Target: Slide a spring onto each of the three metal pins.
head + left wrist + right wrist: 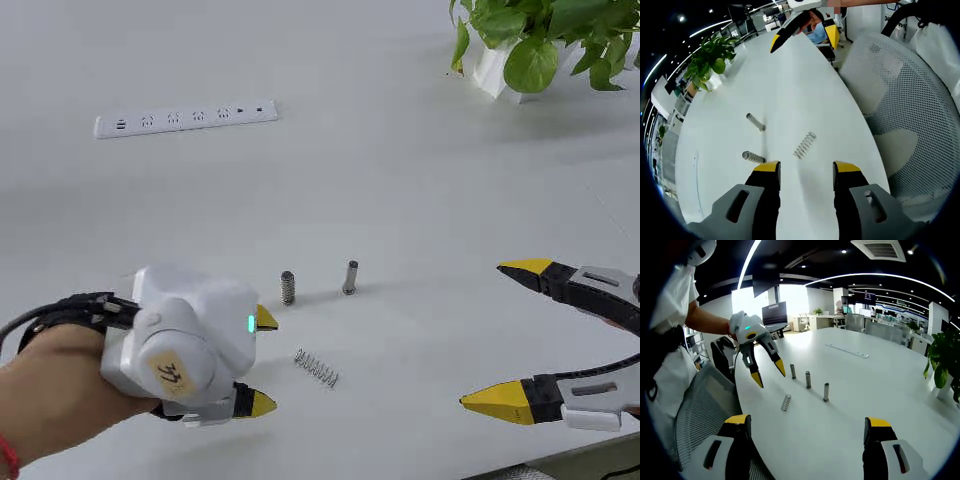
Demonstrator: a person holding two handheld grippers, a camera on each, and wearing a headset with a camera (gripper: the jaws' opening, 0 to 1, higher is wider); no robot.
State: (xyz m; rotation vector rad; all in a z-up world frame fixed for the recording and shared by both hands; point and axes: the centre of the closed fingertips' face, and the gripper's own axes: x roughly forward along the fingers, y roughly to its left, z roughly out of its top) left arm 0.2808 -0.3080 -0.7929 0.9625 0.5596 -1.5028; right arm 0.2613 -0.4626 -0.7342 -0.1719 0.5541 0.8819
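A loose spring (316,367) lies flat on the white table (400,180), just right of my open left gripper (263,362). Behind it stand a pin wearing a spring (288,288) and a bare metal pin (350,277). The right gripper view has three upright pins in a row: two sprung pins (793,371) (808,379) and the bare pin (826,392), with the loose spring (785,402) in front. In the left gripper view the loose spring (804,145) lies just ahead of my left gripper (807,170). My right gripper (500,335) hovers wide open at the right, holding nothing.
A white power strip (185,118) lies at the far left of the table. A potted plant (530,45) stands at the far right corner. The table's near edge runs under the right gripper, and a mesh chair (900,100) stands beside it.
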